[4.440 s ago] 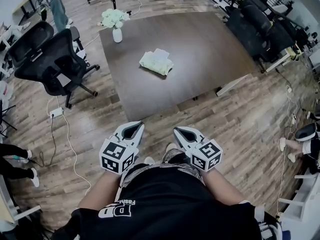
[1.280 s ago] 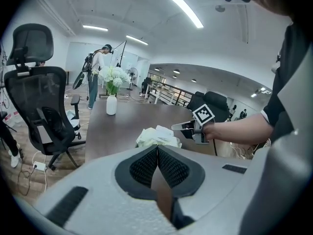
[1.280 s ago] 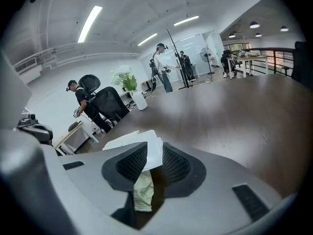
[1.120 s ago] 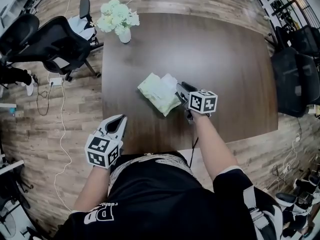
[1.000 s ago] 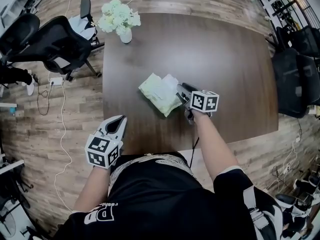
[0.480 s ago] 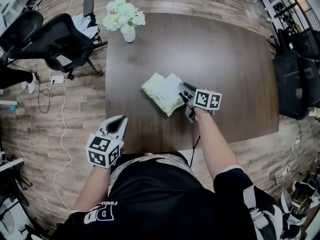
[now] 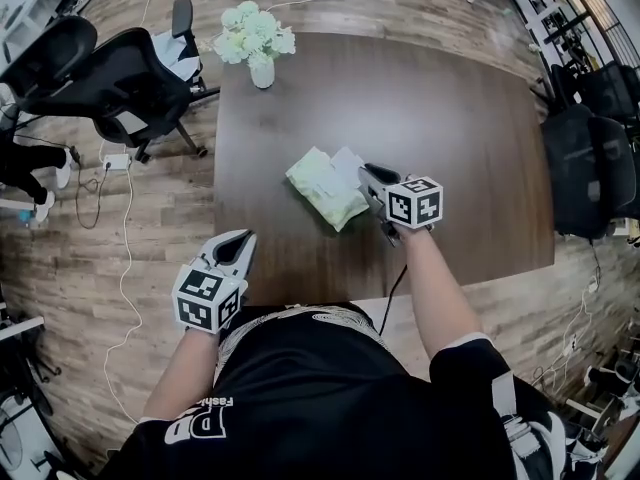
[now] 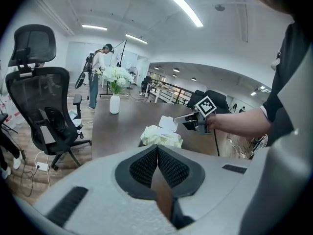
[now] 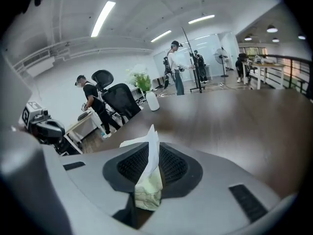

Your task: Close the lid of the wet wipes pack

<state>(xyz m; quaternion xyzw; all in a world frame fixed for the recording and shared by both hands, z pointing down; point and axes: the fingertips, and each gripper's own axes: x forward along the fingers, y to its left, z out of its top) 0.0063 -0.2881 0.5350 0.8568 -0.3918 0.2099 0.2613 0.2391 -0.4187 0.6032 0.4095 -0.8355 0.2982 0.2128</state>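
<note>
A pale green wet wipes pack (image 7: 325, 190) lies mid-table on the dark wooden table (image 7: 450, 108), its white lid (image 7: 348, 160) raised at the right end. My right gripper (image 7: 369, 173) reaches that end from the right. In the right gripper view its jaws have just been closing, and the thin white lid (image 9: 152, 140) stands pinched between the pads with the green pack (image 9: 148, 192) below. My left gripper (image 7: 241, 241) hangs off the table's near edge, shut and empty (image 8: 157, 153). From it I see the pack (image 8: 161, 136) and the right gripper (image 8: 188, 117).
A white vase of flowers (image 7: 258, 46) stands at the table's far left corner. Black office chairs stand left (image 7: 90, 73) and right (image 7: 590, 168) of the table. A white cable (image 7: 125, 268) trails on the wooden floor. People stand in the background (image 9: 174, 67).
The right gripper rose slightly, rolled and closed its jaws on the white lid. The left gripper stayed where it was.
</note>
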